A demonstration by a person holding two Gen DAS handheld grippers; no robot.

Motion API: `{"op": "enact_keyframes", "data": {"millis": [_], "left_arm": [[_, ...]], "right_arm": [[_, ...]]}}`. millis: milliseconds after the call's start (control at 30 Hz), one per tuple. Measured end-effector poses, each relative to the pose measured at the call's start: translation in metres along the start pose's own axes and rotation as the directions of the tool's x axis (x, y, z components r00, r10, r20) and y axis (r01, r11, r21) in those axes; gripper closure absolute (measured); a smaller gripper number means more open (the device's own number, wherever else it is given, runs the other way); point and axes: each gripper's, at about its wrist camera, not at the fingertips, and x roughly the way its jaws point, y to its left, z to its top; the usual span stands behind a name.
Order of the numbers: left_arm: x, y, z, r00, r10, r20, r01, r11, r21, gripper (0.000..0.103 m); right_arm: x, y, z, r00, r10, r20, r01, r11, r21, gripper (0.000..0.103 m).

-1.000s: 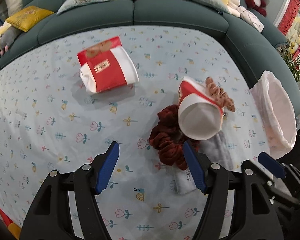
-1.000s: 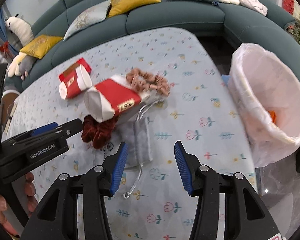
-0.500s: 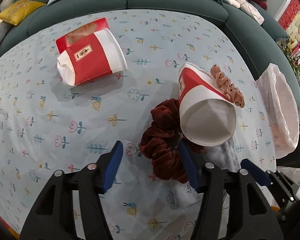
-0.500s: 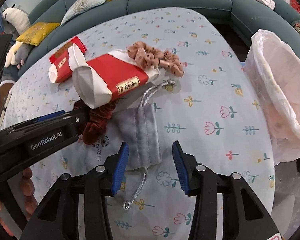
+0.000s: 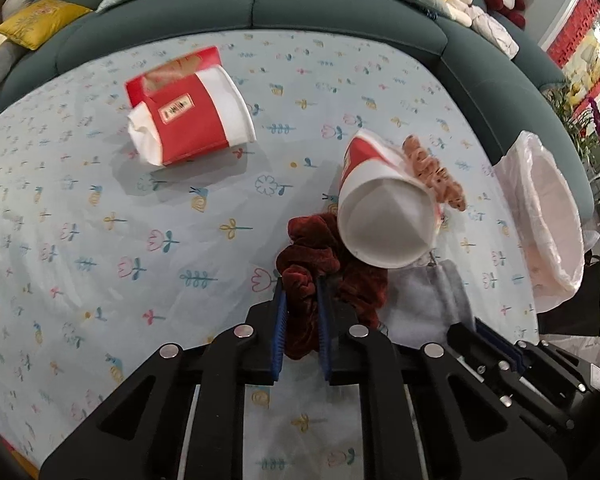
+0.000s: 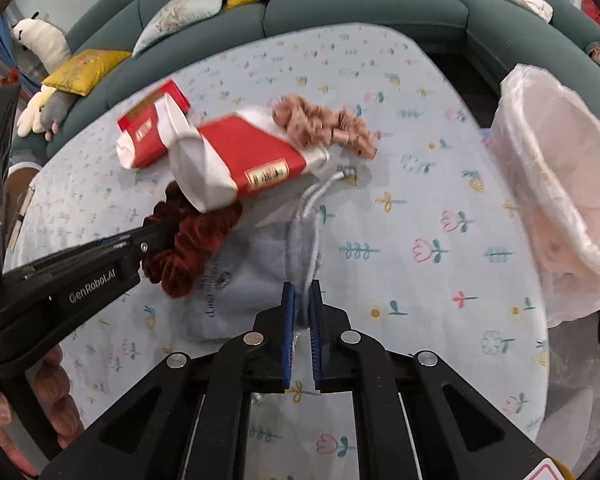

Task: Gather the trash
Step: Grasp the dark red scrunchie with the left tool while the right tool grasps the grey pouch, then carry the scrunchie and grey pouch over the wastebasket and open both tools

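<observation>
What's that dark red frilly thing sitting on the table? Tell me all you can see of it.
It is a dark red scrunchie, a ruffled ring of soft, velvety-looking cloth, bunched up. The left gripper has its blue-padded fingers closed on its near edge. It lies on the flowered tablecloth, partly under the open end of a tipped red-and-white paper cup, with a grey drawstring pouch beside it.

Dark red scrunchie (image 5: 320, 256), grey pouch (image 6: 300, 248)
</observation>
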Motion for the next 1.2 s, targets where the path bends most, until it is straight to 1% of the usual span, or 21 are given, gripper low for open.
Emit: {"op": "enact_keyframes", "data": {"millis": [167,333,433,500,667,767,933,1033,1200], "left_arm": [[-0.031,-0.004,-0.004,0.999,-0.007,0.048,0.008,1.0,-0.024,0.09],[-0.066,-0.013,-0.005,0.993,-0.002,0.118,0.006,0.999,-0.031,0.09],[-0.086,-0.021,-0.001,0.987,-0.008,0.158,0.012,1.0,-0.027,0.09],[-0.098,-0.03,0.004,0.983,-0.014,0.183,0.016,1.0,-0.011,0.09],[-0.124,-0.058,0.015,0.972,-0.037,0.233,0.029,0.999,0.039,0.09],[-0.131,-0.077,0.022,0.969,-0.058,0.241,0.043,0.997,0.066,0.09],[-0.136,-0.122,0.033,0.965,-0.102,0.243,0.069,0.988,0.138,0.09],[-0.134,-0.146,0.039,0.964,-0.124,0.237,0.082,0.98,0.178,0.09],[-0.12,-0.189,0.048,0.965,-0.167,0.202,0.12,0.966,0.228,0.09]], "right_arm": [[-0.034,0.0,0.004,0.997,0.017,0.072,-0.018,1.0,0.011,0.097],[-0.074,-0.001,0.01,0.988,0.029,0.151,-0.028,1.0,-0.006,0.097],[-0.1,-0.004,0.014,0.978,0.031,0.207,-0.029,0.999,-0.014,0.099],[-0.119,-0.008,0.018,0.968,0.029,0.249,-0.027,1.0,-0.011,0.099],[-0.151,-0.022,0.03,0.947,0.015,0.321,-0.014,1.0,-0.004,0.1],[-0.168,-0.033,0.038,0.936,0.004,0.353,-0.002,1.0,-0.006,0.1],[-0.192,-0.059,0.049,0.917,-0.02,0.398,0.016,1.0,0.013,0.1],[-0.199,-0.078,0.055,0.91,-0.04,0.413,0.027,0.999,0.038,0.1],[-0.208,-0.12,0.064,0.901,-0.104,0.422,0.075,0.994,0.084,0.1]]}}
